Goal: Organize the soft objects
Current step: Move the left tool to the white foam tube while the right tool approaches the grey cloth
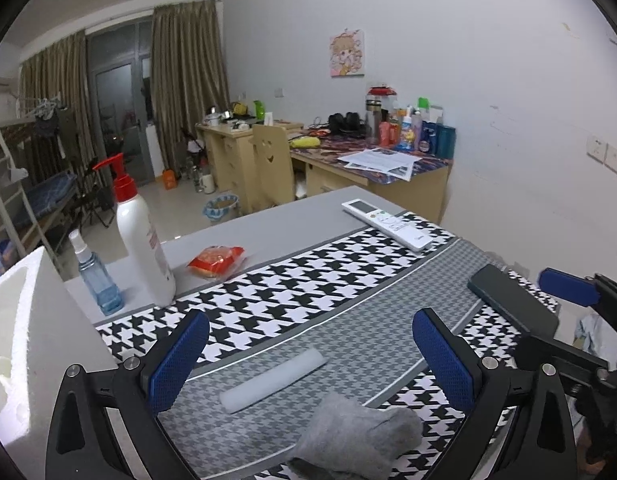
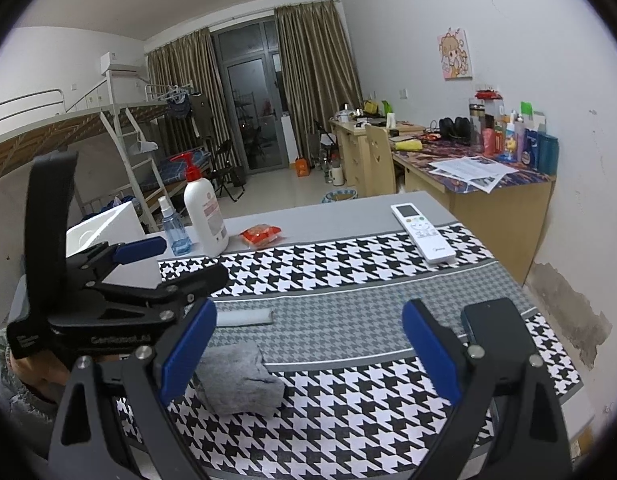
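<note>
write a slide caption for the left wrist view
Open left gripper above a grey sock and white foam roll on a houndstooth cloth.

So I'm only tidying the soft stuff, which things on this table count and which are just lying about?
For the job:
grey sock
white foam roll
white foam box, possibly where they go

Lying about:
remote control
dark phone
pump bottle
blue spray bottle
red snack packet

Both grippers are open, holding nothing.

sock [image 1: 358,436]: grey knit cloth, matt, fuzzy
gripper pads [image 1: 176,360]: blue textured rubber
pump bottle [image 2: 204,212]: glossy white plastic
table mat [image 2: 348,272]: smooth houndstooth print
</note>
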Demonstrator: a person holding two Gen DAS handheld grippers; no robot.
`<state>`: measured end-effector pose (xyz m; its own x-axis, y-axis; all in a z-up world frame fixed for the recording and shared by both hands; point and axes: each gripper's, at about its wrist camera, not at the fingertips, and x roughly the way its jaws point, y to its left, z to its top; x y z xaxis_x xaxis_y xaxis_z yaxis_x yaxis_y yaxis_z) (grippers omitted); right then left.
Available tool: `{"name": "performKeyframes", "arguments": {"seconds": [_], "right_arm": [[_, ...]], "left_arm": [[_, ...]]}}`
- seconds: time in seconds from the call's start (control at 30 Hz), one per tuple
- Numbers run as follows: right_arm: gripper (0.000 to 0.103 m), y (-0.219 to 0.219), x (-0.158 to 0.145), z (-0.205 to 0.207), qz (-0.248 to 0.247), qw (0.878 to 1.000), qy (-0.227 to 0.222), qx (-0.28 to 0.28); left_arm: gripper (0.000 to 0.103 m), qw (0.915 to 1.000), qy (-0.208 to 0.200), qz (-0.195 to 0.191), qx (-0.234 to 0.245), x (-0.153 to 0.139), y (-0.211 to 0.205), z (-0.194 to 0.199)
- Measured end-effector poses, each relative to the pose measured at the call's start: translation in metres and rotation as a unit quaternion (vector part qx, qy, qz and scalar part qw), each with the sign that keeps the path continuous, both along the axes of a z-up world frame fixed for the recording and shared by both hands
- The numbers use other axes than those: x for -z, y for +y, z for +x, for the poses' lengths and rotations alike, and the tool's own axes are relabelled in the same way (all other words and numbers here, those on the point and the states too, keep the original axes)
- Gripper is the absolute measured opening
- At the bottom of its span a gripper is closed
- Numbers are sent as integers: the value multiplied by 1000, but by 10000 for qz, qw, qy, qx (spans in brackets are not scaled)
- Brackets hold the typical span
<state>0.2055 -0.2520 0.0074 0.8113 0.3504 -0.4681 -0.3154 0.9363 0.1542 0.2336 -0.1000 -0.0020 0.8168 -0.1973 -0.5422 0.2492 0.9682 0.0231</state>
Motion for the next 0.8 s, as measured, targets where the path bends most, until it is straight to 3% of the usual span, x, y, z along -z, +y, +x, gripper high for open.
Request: {"name": "performKeyframes", "arguments": {"seconds": [0.63,0.8], "right_arm": [[96,24,22,12,-217,9982,325,-445],[96,33,29,13,-277,9969,405,-611]], "left_arm": [[102,9978,359,78,-560,26,39,6],[98,9977,503,97,-439,33,40,10]]}}
